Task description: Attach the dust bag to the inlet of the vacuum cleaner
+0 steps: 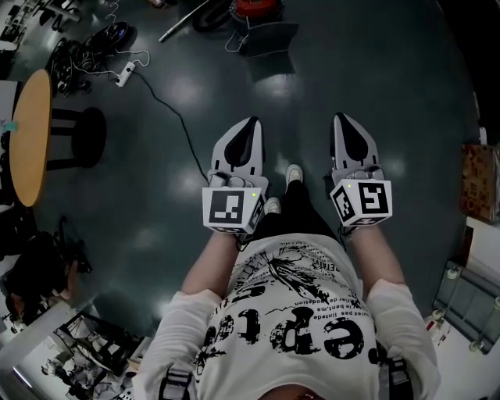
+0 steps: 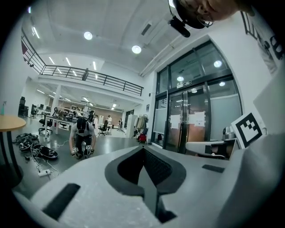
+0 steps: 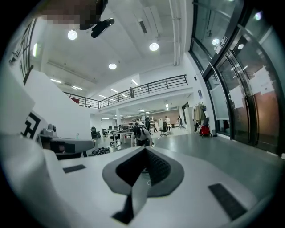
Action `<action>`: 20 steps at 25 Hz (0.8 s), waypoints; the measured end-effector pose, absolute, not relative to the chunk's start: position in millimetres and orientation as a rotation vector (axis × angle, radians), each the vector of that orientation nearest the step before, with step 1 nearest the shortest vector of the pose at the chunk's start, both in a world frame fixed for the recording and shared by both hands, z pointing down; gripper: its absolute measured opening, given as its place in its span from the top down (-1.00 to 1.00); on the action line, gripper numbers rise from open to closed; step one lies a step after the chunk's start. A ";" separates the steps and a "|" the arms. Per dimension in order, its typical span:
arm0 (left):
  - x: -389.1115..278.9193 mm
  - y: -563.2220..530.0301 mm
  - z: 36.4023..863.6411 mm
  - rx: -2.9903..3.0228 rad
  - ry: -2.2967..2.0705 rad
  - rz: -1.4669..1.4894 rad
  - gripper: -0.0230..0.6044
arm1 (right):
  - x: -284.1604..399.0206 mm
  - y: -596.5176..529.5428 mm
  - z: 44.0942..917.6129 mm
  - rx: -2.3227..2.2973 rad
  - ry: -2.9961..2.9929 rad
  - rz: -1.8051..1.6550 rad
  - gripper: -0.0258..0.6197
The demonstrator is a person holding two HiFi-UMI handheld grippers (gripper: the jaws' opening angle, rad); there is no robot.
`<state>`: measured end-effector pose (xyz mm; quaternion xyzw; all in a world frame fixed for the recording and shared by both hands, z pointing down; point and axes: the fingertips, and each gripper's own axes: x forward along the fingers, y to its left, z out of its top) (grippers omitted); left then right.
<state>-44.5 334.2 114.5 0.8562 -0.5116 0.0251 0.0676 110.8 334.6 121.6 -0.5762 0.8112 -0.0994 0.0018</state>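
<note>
Jaws of both grippers are pressed together, with nothing between them: the left gripper and the right gripper each show dark pads meeting along a closed seam. Both are held side by side, near level, pointing forward over bare floor, their own bodies hiding the ground just ahead in the gripper views. In the head view a red vacuum lies well apart from the tips, straight ahead at the top edge and cut off by it. It sits almost on the line of the left gripper and to the left of the right gripper's line, so the left hand is judged the nearer. A flat dark piece lies on the near side of the vacuum, touching or just beside it. Whether this is the dust bag cannot be told, and no inlet can be made out. A pale wand runs slantwise from the vacuum toward the left; the body's own long axis is not readable at this crop. A round table and a power strip lie off to the left, clear of the straight path. The approach is judged not yet complete, and both grippers must open before anything can be gripped.
</note>
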 end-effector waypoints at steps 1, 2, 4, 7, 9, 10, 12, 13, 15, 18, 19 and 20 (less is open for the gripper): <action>-48.4 348.2 113.1 2.583 -1.535 0.080 0.93 | 105.4 350.0 121.8 -1.814 2.546 -0.311 0.92; -52.5 361.0 112.2 2.596 -1.531 0.089 0.93 | 100.2 364.6 121.3 -1.820 2.547 -0.310 0.92; -60.2 381.8 110.1 2.617 -1.530 0.104 0.93 | 90.3 389.2 119.3 -1.828 2.556 -0.295 0.92; -70.8 402.2 104.7 2.623 -1.544 0.102 0.93 | 76.0 413.7 113.6 -1.833 2.582 -0.247 0.92; -76.6 409.8 99.3 2.630 -1.552 0.090 0.93 | 66.7 422.5 108.6 -1.831 2.609 -0.206 0.92; -79.3 412.2 96.2 2.633 -1.558 0.081 0.93 | 61.7 425.4 106.0 -1.826 2.624 -0.185 0.92; -84.1 414.8 90.5 2.637 -1.573 0.062 0.93 | 52.2 429.4 100.9 -1.811 2.651 -0.145 0.92; -85.9 415.4 88.3 2.640 -1.579 0.054 0.93 | 47.9 430.7 98.6 -1.803 2.664 -0.125 0.92; -88.6 415.8 85.5 2.639 -1.584 0.039 0.93 | 40.6 431.9 94.1 -1.787 2.678 -0.096 0.92; -91.5 416.8 82.1 2.649 -1.583 0.034 0.93 | 31.9 432.0 88.6 -1.767 2.681 -0.077 0.92; -92.4 418.6 80.6 2.652 -1.585 0.032 0.93 | 29.9 433.4 88.0 -1.764 2.683 -0.076 0.92; -93.1 420.7 78.6 2.655 -1.587 0.028 0.93 | 28.5 435.1 87.5 -1.761 2.684 -0.076 0.92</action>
